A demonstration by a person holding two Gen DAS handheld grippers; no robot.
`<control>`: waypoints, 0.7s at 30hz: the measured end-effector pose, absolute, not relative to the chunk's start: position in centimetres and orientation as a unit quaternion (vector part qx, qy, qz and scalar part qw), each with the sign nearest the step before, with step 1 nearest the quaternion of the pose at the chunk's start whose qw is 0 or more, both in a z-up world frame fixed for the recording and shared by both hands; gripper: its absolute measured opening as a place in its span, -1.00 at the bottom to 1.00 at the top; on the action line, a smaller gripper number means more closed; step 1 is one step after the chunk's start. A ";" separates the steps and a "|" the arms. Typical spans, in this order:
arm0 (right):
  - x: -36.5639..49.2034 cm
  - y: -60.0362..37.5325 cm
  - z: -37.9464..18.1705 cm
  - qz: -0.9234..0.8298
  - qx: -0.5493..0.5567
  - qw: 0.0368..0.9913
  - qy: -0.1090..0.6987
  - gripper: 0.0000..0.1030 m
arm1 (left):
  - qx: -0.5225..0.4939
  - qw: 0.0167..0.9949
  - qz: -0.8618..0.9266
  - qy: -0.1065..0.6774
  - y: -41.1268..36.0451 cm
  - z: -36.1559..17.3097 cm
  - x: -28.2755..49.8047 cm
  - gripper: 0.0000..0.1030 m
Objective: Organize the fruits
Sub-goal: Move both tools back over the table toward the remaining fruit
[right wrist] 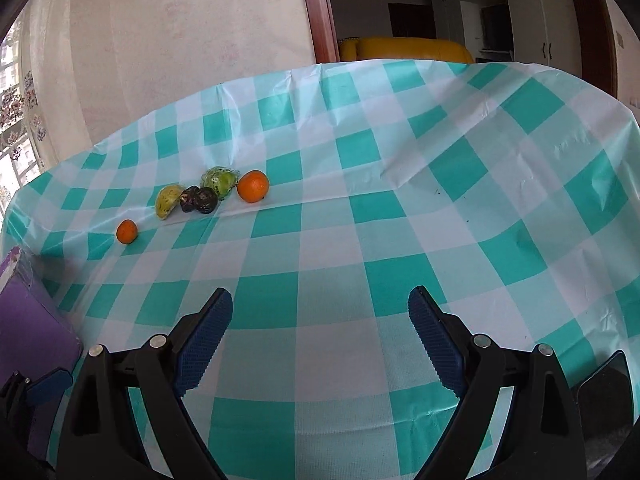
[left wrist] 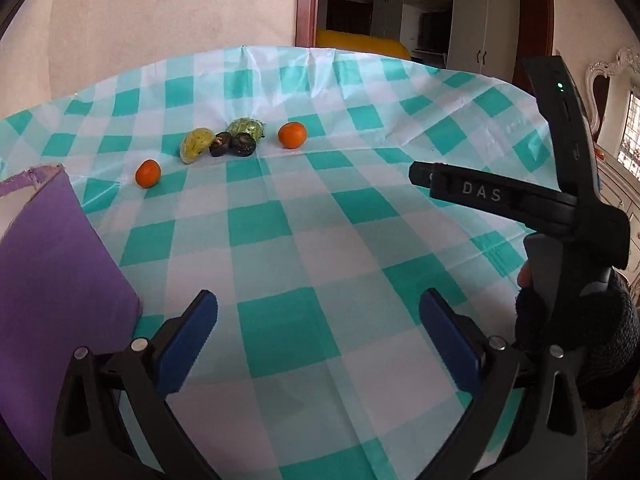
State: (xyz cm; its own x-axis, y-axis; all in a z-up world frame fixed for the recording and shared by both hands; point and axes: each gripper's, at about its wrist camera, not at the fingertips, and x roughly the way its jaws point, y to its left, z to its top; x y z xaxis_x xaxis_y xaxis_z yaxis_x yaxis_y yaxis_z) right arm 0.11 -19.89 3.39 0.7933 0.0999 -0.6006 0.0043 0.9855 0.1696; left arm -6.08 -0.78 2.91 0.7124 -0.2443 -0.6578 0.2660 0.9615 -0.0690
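left gripper (left wrist: pixel 318 316) and right gripper (right wrist: pixel 320 312): blue ribbed pads spread apart, nothing held, both over the teal-and-white checked plastic tablecloth (left wrist: pixel 288 240). the fruits lie far across it in a loose row — small orange mandarin (left wrist: pixel 148 173), yellow-green wrapped fruit (left wrist: pixel 195 144), two dark wrinkled fruits (left wrist: pixel 234 144), green netted fruit (left wrist: pixel 246 127), larger orange (left wrist: pixel 292 135). purple fabric bin (left wrist: pixel 48 264) stands at left. judged light, round, liable to roll — grip across the widest part, gently.

Teal-and-white checked tablecloth (right wrist: pixel 320 248) covers table, creased. Beige wall (right wrist: pixel 180 40) behind. Doorway: yellow sofa (right wrist: pixel 404 49), white cabinets (left wrist: pixel 476 20). Ornate mirror frame (left wrist: pixel 612 70) far right.
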 end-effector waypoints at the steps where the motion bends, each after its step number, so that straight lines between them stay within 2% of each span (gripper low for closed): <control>1: 0.4 -20.2 3.2 0.024 0.089 0.940 0.327 0.69 | 0.001 0.922 -0.138 0.362 -0.4 2.8 -4.9 0.96; 11: 5.5 -18.3 2.5 0.016 0.061 0.929 0.364 0.68 | -0.056 0.903 -0.101 0.414 1.3 1.9 2.3 0.96; 21: 15.6 -13.0 2.3 0.072 0.016 0.920 0.385 0.68 | -0.044 0.910 -0.114 0.395 1.2 2.3 1.5 0.96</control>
State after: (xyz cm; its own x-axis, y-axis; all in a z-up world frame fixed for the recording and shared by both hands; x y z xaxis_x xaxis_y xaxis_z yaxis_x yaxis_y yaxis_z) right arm 15.56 -12.99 2.29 0.6936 0.1445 -0.7057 -0.1193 0.9892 0.0853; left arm 1.54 1.16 2.31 0.6620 -0.2433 -0.7090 0.1730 0.9699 -0.1713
